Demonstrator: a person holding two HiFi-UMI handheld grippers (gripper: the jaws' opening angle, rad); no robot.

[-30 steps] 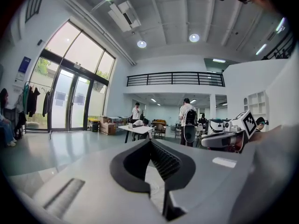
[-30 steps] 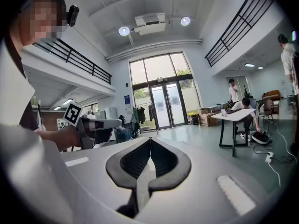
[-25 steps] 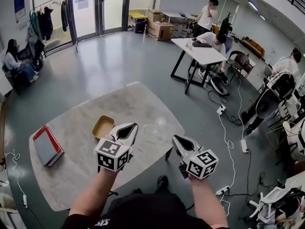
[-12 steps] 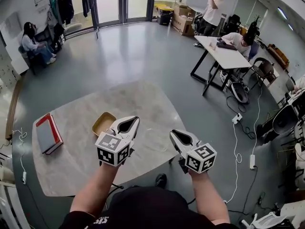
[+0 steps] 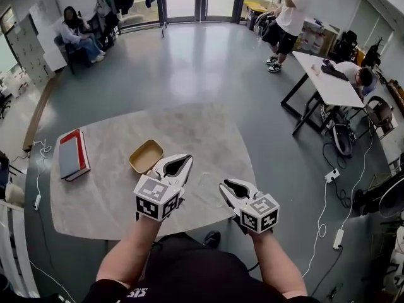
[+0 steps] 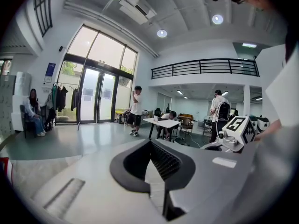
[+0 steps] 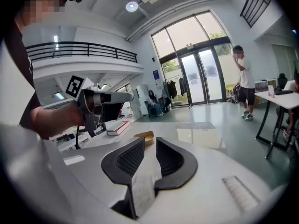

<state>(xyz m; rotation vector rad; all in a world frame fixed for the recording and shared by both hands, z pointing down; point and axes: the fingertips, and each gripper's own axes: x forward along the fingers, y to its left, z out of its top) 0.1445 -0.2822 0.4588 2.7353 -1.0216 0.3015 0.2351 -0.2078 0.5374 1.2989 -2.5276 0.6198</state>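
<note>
Both grippers are held in the air over the near edge of a round marble table [image 5: 208, 137]. My left gripper [image 5: 187, 159] points up and away, its jaws shut with nothing between them [image 6: 150, 143]. The tan tray [image 5: 146, 155] lies just beyond and left of it. My right gripper [image 5: 224, 185] hangs near the table's front right edge. Its jaws stand a little apart with nothing between them [image 7: 149, 141]. Past them the right gripper view shows the tan tray [image 7: 144, 135], a red book [image 7: 117, 128] and the left gripper [image 7: 100, 101].
A red book [image 5: 72, 156] lies at the table's left end. A person [image 5: 293, 17] stands on the grey floor beyond, near a white desk [image 5: 331, 84] where another sits. Someone sits by the far wall [image 5: 76, 33]. Cables run over the floor at right [image 5: 341, 188].
The right gripper's jaws have parted slightly and it has tipped down toward the table. The head view has swung left. A person has walked nearer the doors.
</note>
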